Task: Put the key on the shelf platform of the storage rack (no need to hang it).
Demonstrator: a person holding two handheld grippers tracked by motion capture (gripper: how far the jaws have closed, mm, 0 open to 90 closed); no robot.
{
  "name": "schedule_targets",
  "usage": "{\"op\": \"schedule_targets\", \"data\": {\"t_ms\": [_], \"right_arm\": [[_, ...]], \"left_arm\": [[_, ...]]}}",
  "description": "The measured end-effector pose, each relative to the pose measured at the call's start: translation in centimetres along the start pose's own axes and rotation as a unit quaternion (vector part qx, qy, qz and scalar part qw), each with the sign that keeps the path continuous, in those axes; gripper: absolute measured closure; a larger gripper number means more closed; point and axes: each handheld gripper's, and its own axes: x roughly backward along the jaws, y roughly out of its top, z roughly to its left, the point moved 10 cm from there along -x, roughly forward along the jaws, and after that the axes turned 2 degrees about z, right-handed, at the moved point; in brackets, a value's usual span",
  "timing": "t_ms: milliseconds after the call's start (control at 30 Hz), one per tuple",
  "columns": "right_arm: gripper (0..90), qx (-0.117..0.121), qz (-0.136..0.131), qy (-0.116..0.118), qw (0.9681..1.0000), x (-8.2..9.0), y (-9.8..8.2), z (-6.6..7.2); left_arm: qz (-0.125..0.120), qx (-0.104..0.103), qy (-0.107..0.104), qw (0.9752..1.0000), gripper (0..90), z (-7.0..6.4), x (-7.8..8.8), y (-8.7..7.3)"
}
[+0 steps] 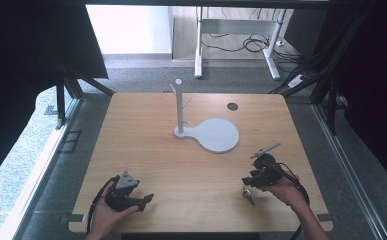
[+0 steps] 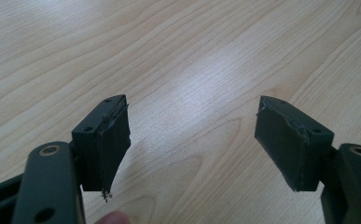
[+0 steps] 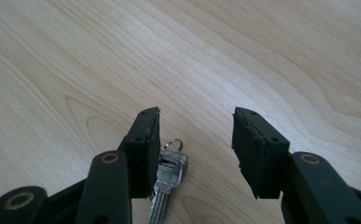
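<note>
A silver key (image 3: 169, 175) on a small ring lies flat on the wooden table (image 1: 191, 170), near the front right in the high view, where the key (image 1: 248, 195) is just a small glint. My right gripper (image 3: 197, 112) is open just above it, the key resting close against the inside of its left jaw, untouched by the right one. My left gripper (image 2: 192, 101) is open wide over bare wood with nothing between its jaws. In the high view the left gripper (image 1: 141, 192) sits at the front left and the right gripper (image 1: 251, 184) at the front right, each held in a hand.
A white stand (image 1: 179, 107) with a thin upright post and short pegs rises from a round white base (image 1: 216, 135) at the table's middle back. A dark cable hole (image 1: 232, 106) is behind it. Beyond the table stand desk legs and loose cables on the floor.
</note>
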Motion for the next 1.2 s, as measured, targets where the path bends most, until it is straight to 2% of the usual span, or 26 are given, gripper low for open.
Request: {"op": "schedule_targets", "data": {"t_ms": [133, 400, 533, 900, 1200], "right_arm": [[56.6, 0.002, 0.022, 0.006, 0.9997, -0.9, -0.3, 0.8], [61.7, -0.008, 0.048, 0.015, 0.9987, -2.0, -0.8, 1.3], [63.9, -0.010, 0.059, 0.013, 0.9982, -2.3, -1.0, 1.5], [71.1, -0.018, 0.074, 0.017, 0.9969, -3.1, -1.3, 1.8], [77.1, -0.019, 0.086, 0.009, 0.9961, -3.2, -1.4, 1.7]], "left_arm": [[-0.003, -0.002, 0.000, 1.0000, 26.7, 0.1, 0.2, 0.1], [-0.002, -0.001, 0.000, 1.0000, 26.7, 0.1, 0.1, 0.0], [-0.002, -0.001, 0.001, 1.0000, 26.7, 0.2, 0.2, 0.0], [-0.001, -0.001, 0.001, 1.0000, 26.7, 0.2, 0.1, 0.0], [0.001, -0.002, 0.001, 1.0000, 26.7, 0.2, 0.1, -0.1]]}}
